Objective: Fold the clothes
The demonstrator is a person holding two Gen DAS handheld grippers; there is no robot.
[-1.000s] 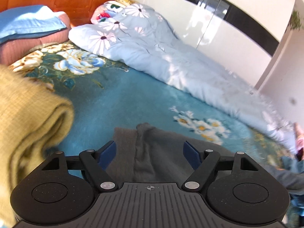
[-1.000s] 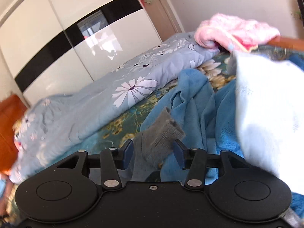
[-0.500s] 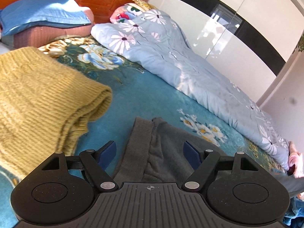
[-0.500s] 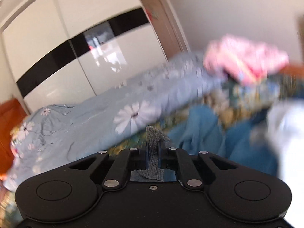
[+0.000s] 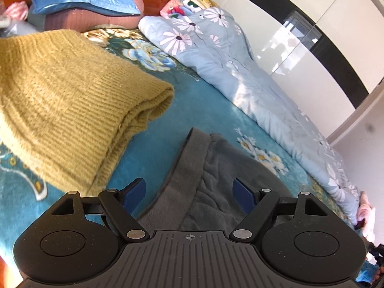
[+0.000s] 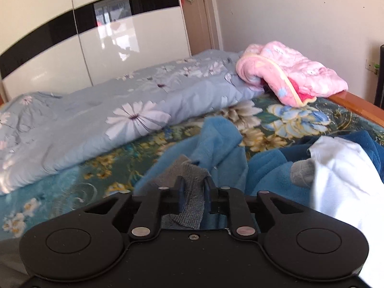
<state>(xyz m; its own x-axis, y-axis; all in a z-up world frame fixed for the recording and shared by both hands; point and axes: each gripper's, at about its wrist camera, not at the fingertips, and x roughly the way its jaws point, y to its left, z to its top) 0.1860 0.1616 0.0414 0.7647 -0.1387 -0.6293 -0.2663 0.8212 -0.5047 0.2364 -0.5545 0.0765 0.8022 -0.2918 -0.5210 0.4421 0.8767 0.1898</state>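
Right jaws: The right gripper [image 6: 194,189] is squeezed almost all the way together. It pinches a thin end of the gray pants [image 6: 190,182], and a little flap of gray cloth sticks up past the fingertips.

Left jaws: The left gripper [image 5: 189,192] is wide open. Nothing is pinched. Its blue pads [image 5: 134,190] sit one on each side of the gray pants [image 5: 216,175], right at the thick waistband [image 5: 186,168].

Where the pants are: They lie on the teal flowery bedspread [image 5: 204,110], close under both grippers. A folded yellow sweater [image 5: 67,100] sits just beside them on the left.

How they will handle: The cloth looks soft, fuzzy and floppy. I think it is light and will sag and bunch up when lifted. It will not break. It looks fuzzy enough not to slip out of the pads.

Where to hold: The waistband is the thickest, firmest part, so that looks like the best spot for the left gripper to pinch. The right one already has the far end.

Which way they point: In the left view the waistband runs away from the camera and leans a bit left. The long way of the pants seems to go from the waistband off to the right, toward the right gripper's end, but most of it is hidden.

Around them: A crumpled blue fleece [image 6: 216,144] and a white garment [image 6: 340,175] lie near the right gripper. A pale blue daisy quilt [image 6: 115,120] lies along the far side, with a pink blanket [image 6: 288,72] on the bed's corner.
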